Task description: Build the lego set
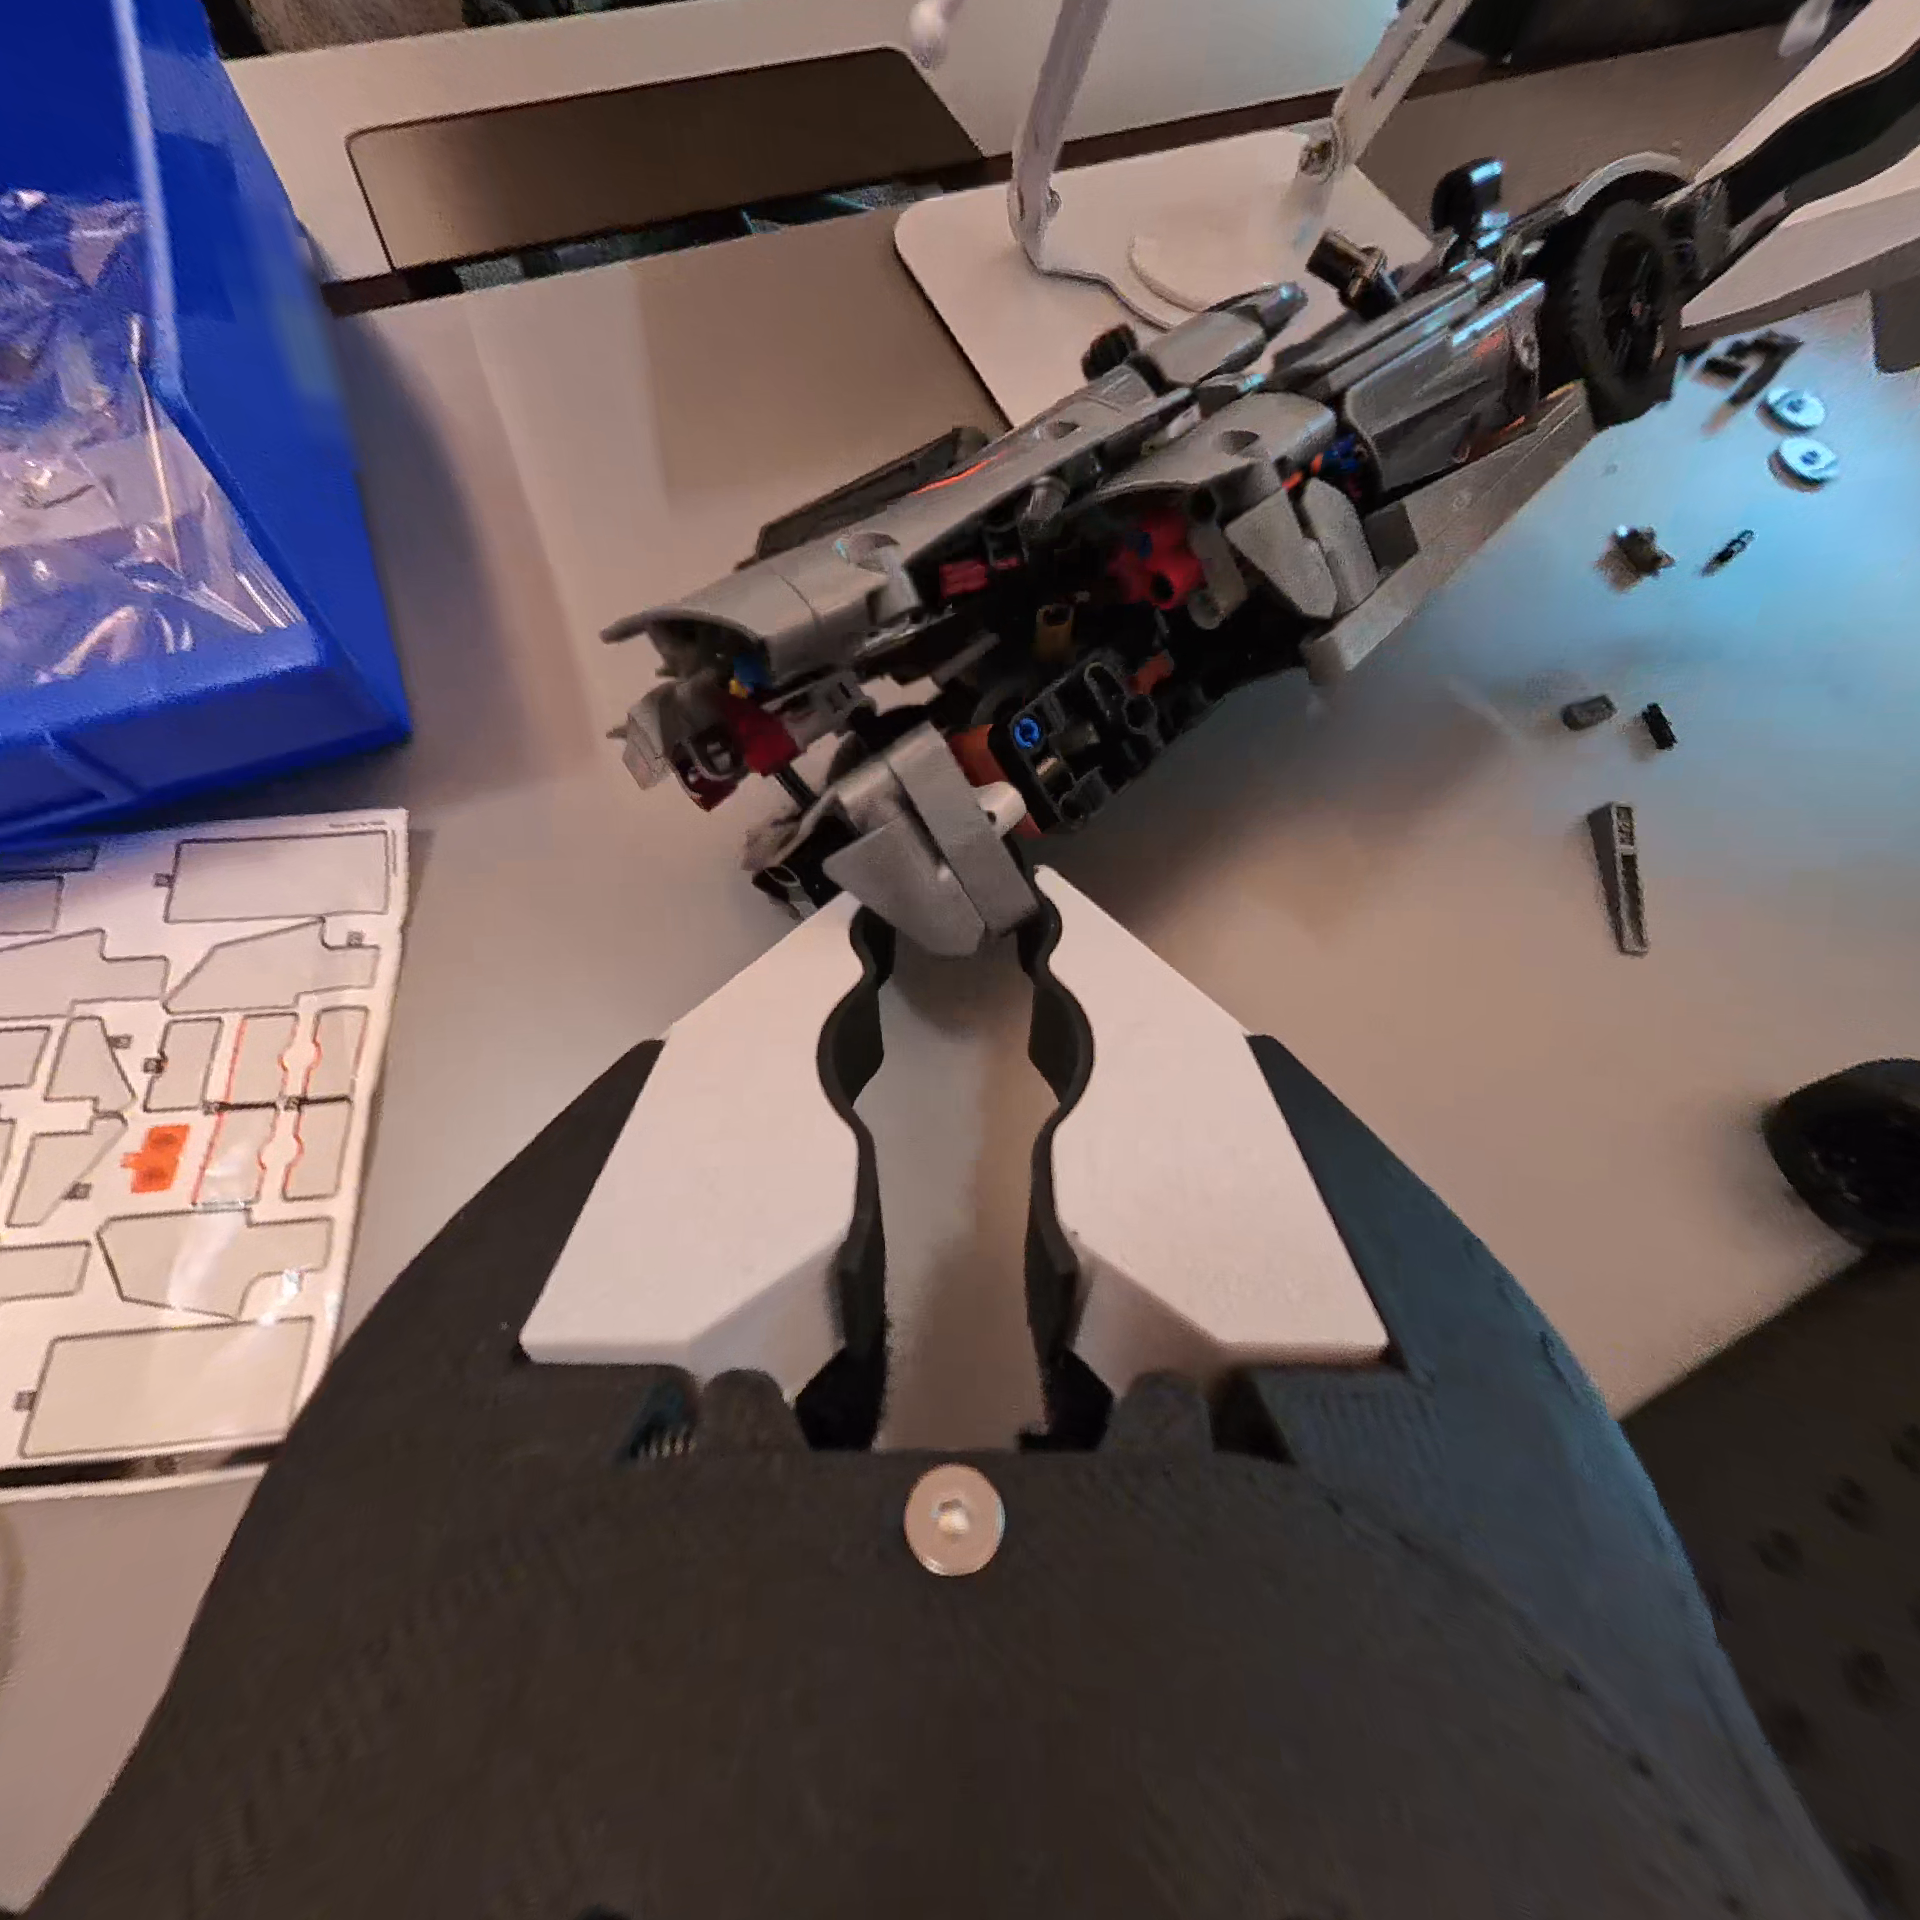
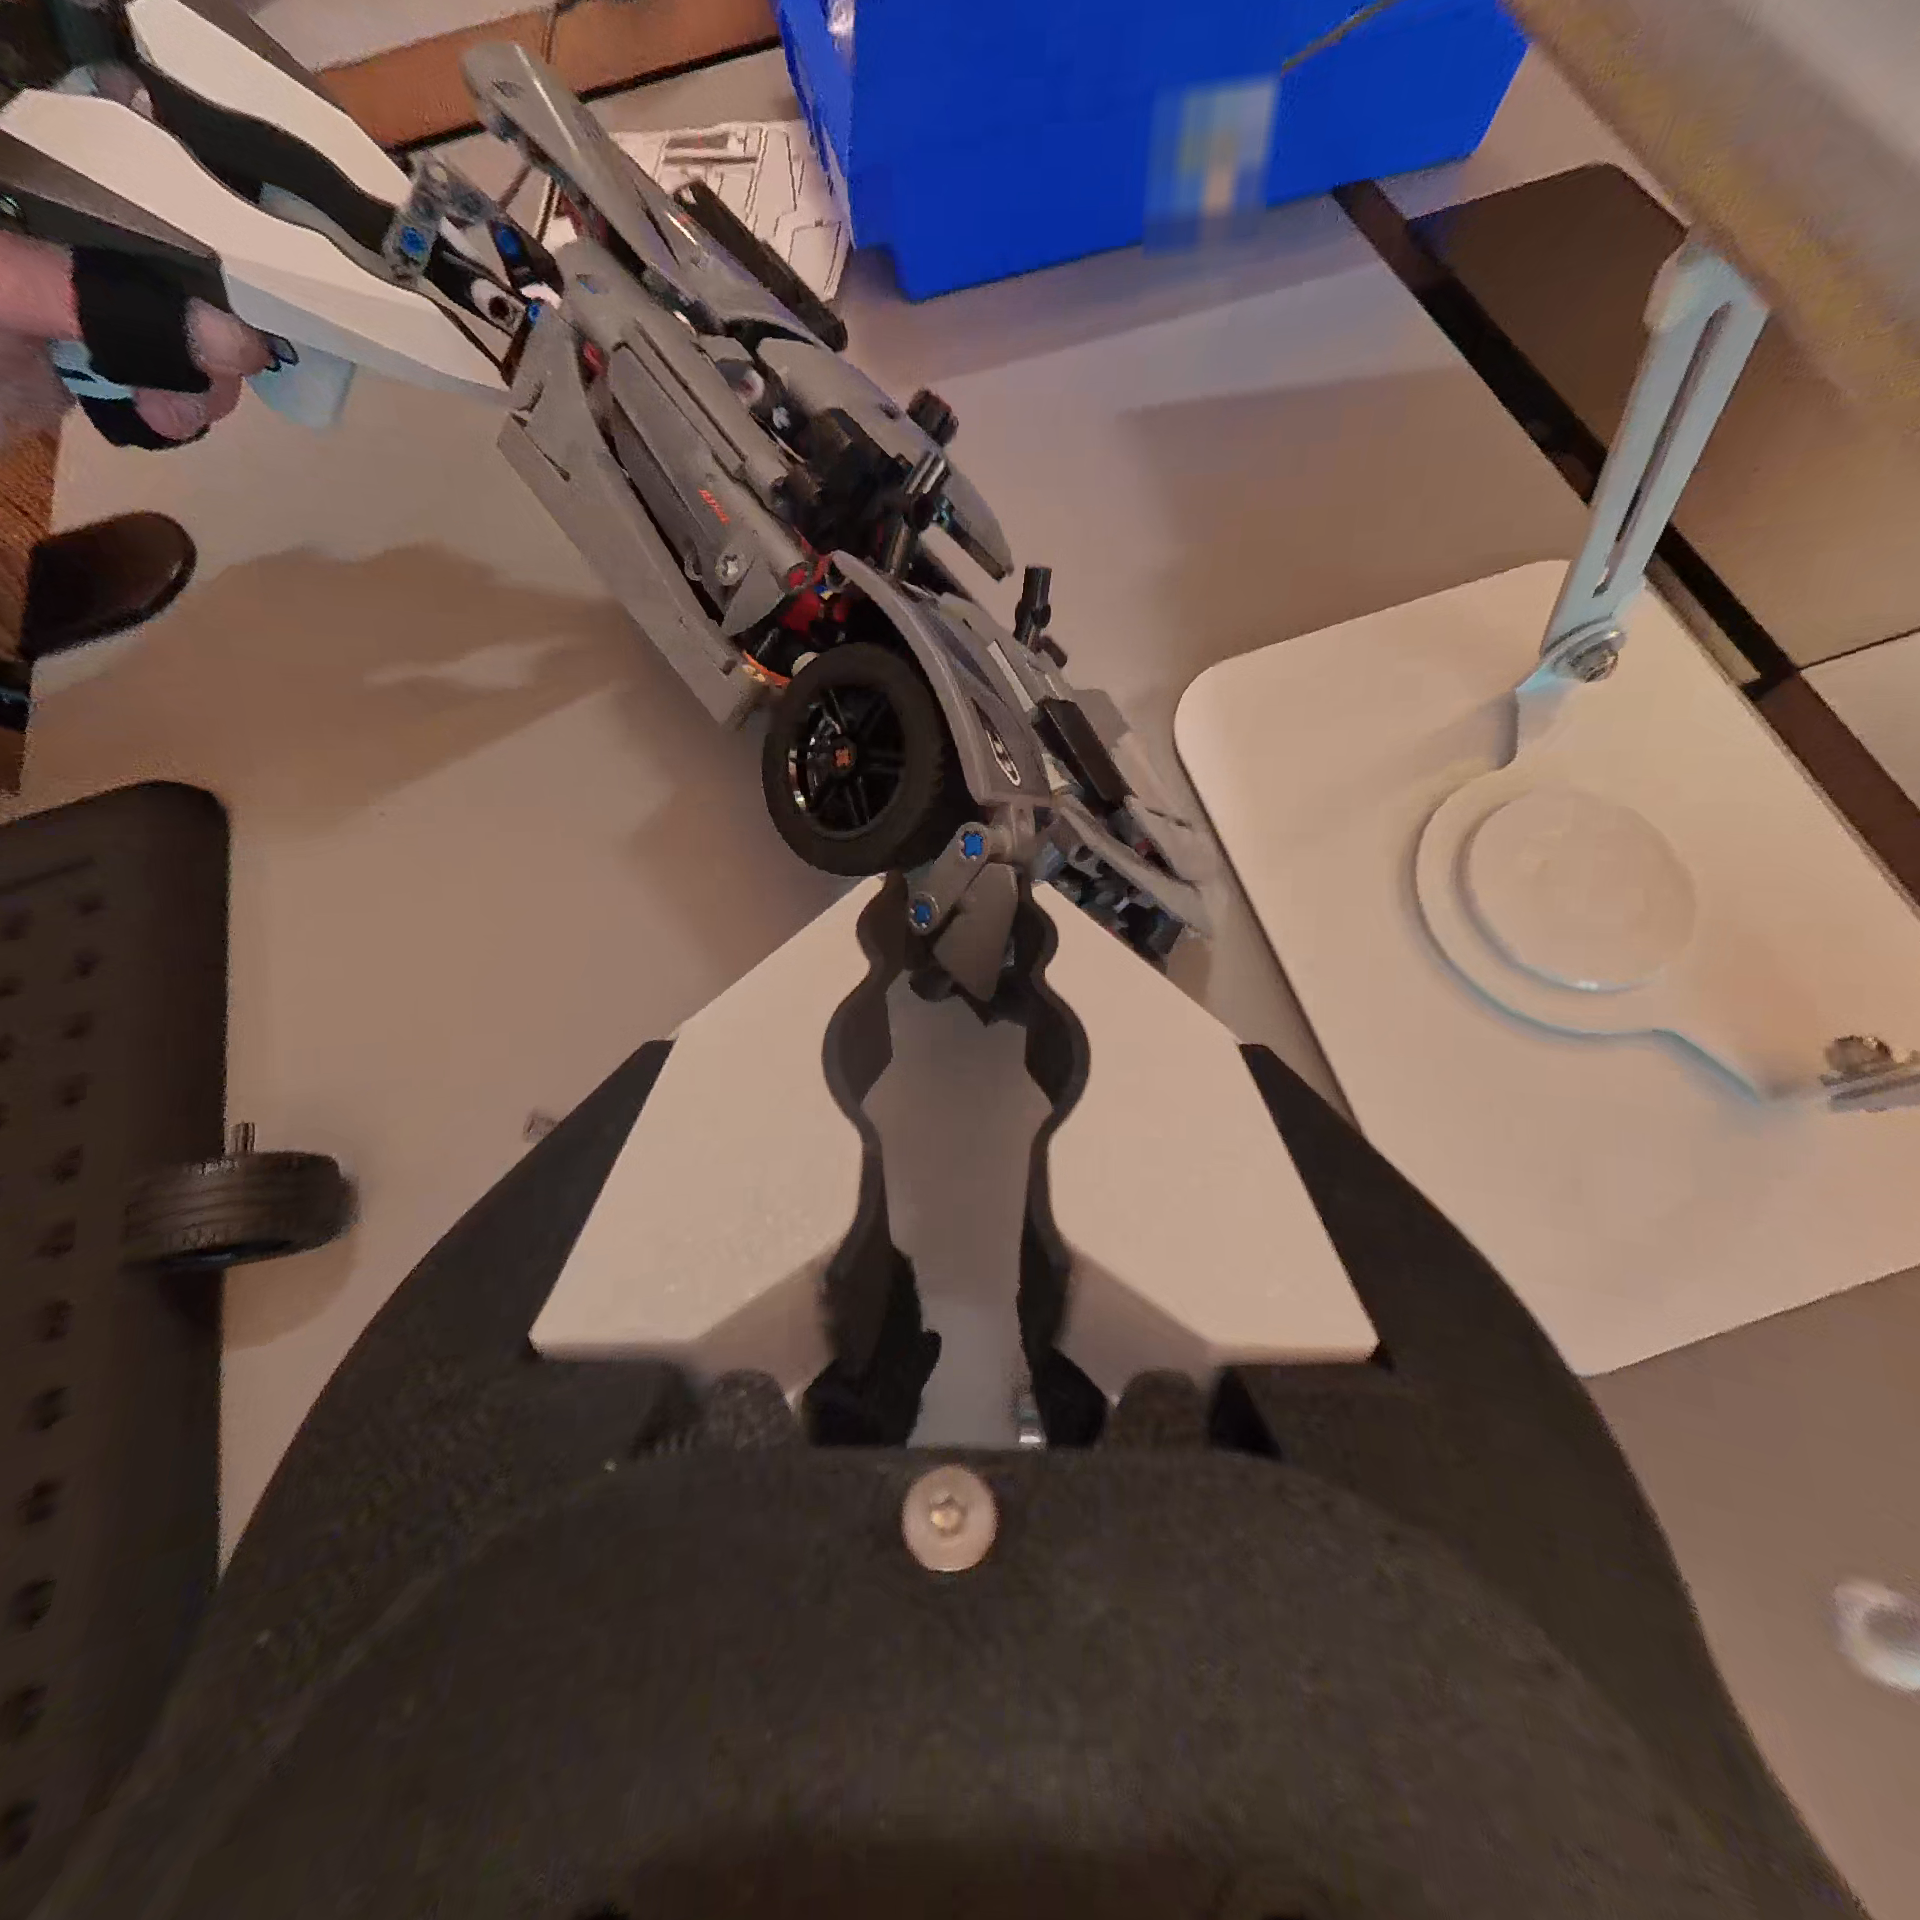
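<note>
A grey lego car (image 1: 1143, 520) with black, red and blue inner parts is held tilted above the table between both grippers. My left gripper (image 1: 956, 914) is shut on a grey panel at one end of the car. My right gripper (image 2: 961, 956) is shut on a grey panel at the other end, just below a mounted black wheel (image 2: 857, 758). The car shows in the right wrist view (image 2: 727, 468), with the left gripper's fingers (image 2: 312, 260) on its far end and a gloved hand (image 2: 145, 353) behind. The right gripper's fingers (image 1: 1787, 156) show at the top right of the left wrist view.
A blue bin (image 1: 208, 416) with plastic bags stands at the left, a sticker sheet (image 1: 187, 1122) before it. Small loose parts (image 1: 1621, 873) and a loose black wheel (image 1: 1849, 1153) lie at the right. A white stand base (image 2: 1455, 935) with metal brackets sits beyond the car. Another loose wheel (image 2: 239, 1205) lies left. Some 20 cm of space lies between my two pairs of fingers.
</note>
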Available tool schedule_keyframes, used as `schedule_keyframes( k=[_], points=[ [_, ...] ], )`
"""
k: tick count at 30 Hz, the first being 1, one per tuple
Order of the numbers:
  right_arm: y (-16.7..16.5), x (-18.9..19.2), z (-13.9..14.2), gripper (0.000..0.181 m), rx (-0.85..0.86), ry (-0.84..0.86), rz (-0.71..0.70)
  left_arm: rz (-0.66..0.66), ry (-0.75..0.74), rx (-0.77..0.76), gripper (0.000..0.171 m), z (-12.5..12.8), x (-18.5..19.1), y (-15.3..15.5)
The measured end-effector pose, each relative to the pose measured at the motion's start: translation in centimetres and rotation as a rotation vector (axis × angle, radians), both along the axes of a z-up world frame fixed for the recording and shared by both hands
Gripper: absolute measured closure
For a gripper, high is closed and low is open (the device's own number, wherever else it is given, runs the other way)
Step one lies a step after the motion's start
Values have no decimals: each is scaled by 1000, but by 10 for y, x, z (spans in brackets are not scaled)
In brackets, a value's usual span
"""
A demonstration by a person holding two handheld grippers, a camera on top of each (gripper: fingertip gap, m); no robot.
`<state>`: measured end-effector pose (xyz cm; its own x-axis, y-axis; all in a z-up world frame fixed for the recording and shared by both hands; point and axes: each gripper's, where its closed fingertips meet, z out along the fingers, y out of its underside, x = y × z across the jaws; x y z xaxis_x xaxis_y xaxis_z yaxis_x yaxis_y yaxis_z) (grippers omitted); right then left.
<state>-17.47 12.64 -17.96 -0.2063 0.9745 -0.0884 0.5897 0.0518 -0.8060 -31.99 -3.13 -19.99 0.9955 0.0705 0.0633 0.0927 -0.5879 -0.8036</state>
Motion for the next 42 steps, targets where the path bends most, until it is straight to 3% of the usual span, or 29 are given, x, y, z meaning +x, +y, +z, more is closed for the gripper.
schedule_keyframes(
  k=[9, 22, 25, 28, 34, 42],
  points=[
    [21, -29, 12, 161, -109, 30, 39, -8, -47, 53, 156, 3, -24, 23],
    [36, -38, 15, 156, -155, 52, -1, -21, 89, 102, 149, 5, -22, 17],
    [45, -32, 17, 139, -93, 40, -52, -14, 116, 105, 144, 3, -23, 15],
    [48, -21, 25, 135, -62, 44, -90, 8, 125, 133, 136, 5, -28, 16],
    [7, 10, 40, 132, 16, 59, -27, 35, 298, 217, 115, 21, -39, 23],
    [-51, 37, 25, 133, -5, 66, 63, -30, 446, 233, 124, 28, -29, 34]
  ],
)
